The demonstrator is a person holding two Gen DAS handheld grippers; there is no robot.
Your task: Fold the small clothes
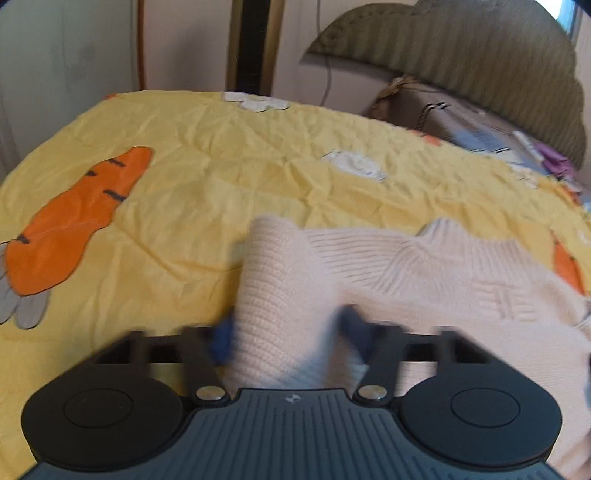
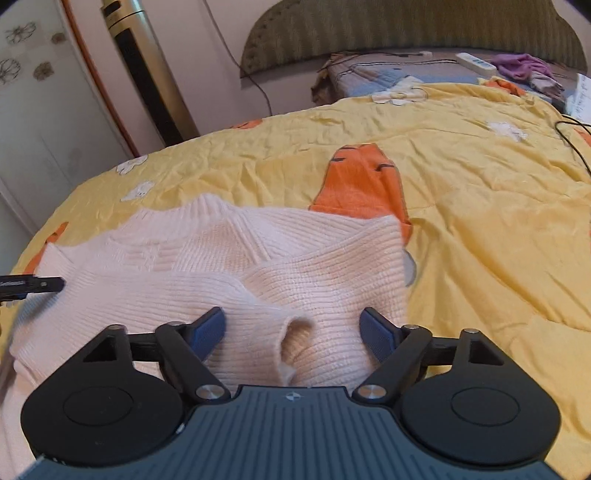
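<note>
While the cream ribbed knit sweater (image 2: 229, 258) lies spread on the yellow quilt with orange carrot prints (image 2: 480, 221), your left gripper (image 1: 284, 332) has its blue-padded fingers (image 1: 221, 339) on either side of a lifted sleeve (image 1: 280, 288); the view is blurred there, so you cannot tell whether they pinch the cloth. Further right, the sweater's collar (image 1: 443, 229) points toward the far side of the bed. Your right gripper (image 2: 291, 332) stands open, its blue pads (image 2: 208, 330) well apart, with the cuff of the near sleeve (image 2: 295, 339) lying between them. At the far side, a gold tower fan (image 2: 147, 74) stands left and an olive padded headboard (image 2: 406, 26) right.
</note>
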